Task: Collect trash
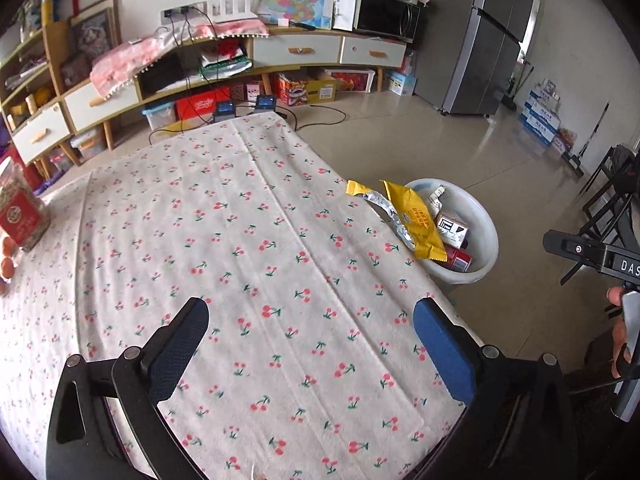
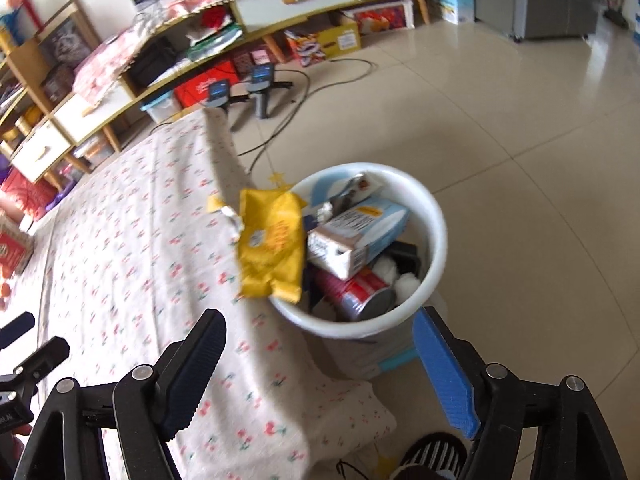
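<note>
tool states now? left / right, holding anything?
Left tool: open, empty, over the cherry-print tablecloth.
Right tool: open, empty, near the white trash bin; yellow wrapper ungripped at the table edge.

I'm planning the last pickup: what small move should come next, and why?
Probably bring the open right claw forward to the yellow wrapper. It hangs off the table edge over the bin rim, not yet inside, and both claws are empty.
</note>
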Available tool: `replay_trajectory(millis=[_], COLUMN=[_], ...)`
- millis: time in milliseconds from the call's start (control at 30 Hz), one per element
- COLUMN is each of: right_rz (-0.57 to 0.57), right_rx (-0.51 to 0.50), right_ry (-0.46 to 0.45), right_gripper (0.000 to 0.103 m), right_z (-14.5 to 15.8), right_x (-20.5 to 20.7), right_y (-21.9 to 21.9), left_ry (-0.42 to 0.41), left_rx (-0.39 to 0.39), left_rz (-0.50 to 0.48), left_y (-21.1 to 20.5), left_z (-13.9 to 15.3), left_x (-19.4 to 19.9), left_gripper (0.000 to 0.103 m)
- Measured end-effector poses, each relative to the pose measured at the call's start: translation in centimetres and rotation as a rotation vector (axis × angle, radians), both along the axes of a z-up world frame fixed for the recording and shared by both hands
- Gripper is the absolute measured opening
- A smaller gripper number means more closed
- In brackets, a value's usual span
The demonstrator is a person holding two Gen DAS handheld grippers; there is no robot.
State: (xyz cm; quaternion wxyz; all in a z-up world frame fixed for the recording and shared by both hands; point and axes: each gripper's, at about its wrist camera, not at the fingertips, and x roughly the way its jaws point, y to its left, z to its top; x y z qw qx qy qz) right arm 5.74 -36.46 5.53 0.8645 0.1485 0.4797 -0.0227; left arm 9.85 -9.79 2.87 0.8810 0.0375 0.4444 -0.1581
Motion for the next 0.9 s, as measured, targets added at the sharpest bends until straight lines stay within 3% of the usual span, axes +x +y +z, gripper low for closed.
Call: replay_trajectory(millis=[267, 367, 533, 900], right_rz=[0.031, 0.046, 0.099, 0.145], right_rx=[-0.091, -0.130, -0.222, -0.262], right_ry=[-0.100, -0.146, -0.138, -0.199], right_gripper=[0.098, 0.099, 0.099, 0.099], right_z=[0.2, -0.7, -2.2, -2.2], right_x=[-4.2, -5.3, -5.2, -5.8], right_y=[5.3, 7.0, 9.5, 11.8], left_ry=[-0.087, -0.128, -0.192, -0.178], left_rx=[0.066, 0.081, 0.129, 0.077], left_rz=[0.152, 0.181, 0.216, 0.289], left_y=[4.3, 4.9, 5.3, 6.6], left_z=[0.4, 0.0, -0.2, -0.7], left_x=[-5.2, -6.8, -8.6, -9.2], left_gripper=[0.103, 0.103, 0.103, 0.103])
